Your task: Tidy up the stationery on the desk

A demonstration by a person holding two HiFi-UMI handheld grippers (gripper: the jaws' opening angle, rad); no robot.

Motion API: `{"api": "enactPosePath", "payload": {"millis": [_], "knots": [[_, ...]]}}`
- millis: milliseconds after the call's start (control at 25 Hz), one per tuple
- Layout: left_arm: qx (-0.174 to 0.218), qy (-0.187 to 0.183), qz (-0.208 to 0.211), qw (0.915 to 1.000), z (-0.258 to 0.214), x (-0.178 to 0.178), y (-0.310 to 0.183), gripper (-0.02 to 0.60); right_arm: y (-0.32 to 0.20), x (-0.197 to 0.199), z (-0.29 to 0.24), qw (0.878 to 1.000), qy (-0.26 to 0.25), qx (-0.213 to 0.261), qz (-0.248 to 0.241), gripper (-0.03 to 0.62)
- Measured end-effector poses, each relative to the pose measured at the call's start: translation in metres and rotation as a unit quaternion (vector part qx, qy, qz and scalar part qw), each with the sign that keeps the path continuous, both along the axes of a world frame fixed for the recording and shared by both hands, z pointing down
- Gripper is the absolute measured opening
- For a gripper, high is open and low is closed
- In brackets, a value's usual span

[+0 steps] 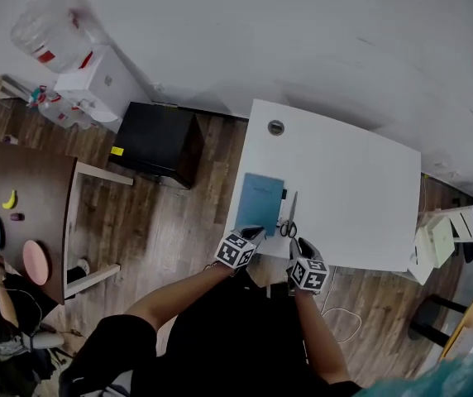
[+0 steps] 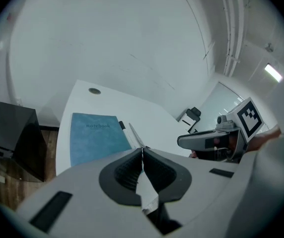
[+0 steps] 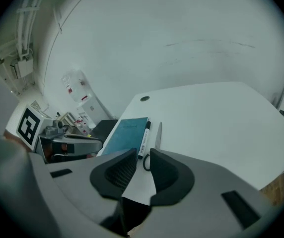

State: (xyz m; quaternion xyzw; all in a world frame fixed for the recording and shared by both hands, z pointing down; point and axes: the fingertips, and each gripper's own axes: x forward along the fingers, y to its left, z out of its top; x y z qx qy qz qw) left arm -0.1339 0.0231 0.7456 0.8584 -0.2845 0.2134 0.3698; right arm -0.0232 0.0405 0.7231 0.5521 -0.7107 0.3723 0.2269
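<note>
On the white desk (image 1: 352, 188) a blue notebook (image 1: 261, 201) lies near the front left corner. A white marker (image 3: 144, 139) sits along its right edge, and scissors (image 1: 291, 217) lie beside the marker, handles toward me. My left gripper (image 1: 253, 231) hovers over the desk's front edge just below the notebook, its jaws shut with nothing between them (image 2: 142, 150). Just right of the scissors' handles, my right gripper (image 1: 301, 245) stands open and empty (image 3: 143, 155). In the left gripper view the notebook (image 2: 96, 137) and a scissor blade (image 2: 135, 135) show past the jaws.
A round cable grommet (image 1: 276, 127) sits at the desk's far left corner. A black cabinet (image 1: 158, 143) stands left of the desk, a water dispenser (image 1: 63, 35) beyond it. A brown table (image 1: 30, 205) is at far left, a white chair (image 1: 443, 238) at right.
</note>
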Motion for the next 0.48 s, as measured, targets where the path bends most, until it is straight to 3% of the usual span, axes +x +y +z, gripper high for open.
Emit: {"api": "enactPosePath", "payload": {"millis": [200, 480], "knots": [[0.014, 0.009, -0.024, 0.9996, -0.032, 0.015, 0.035, 0.02, 0.017, 0.008, -0.052, 0.998, -0.041, 0.048, 0.002, 0.067], [0.088, 0.014, -0.032, 0.9955, -0.097, 0.075, 0.104, 0.02, 0.083, 0.046, -0.108, 0.991, -0.066, 0.115, -0.029, 0.045]]}}
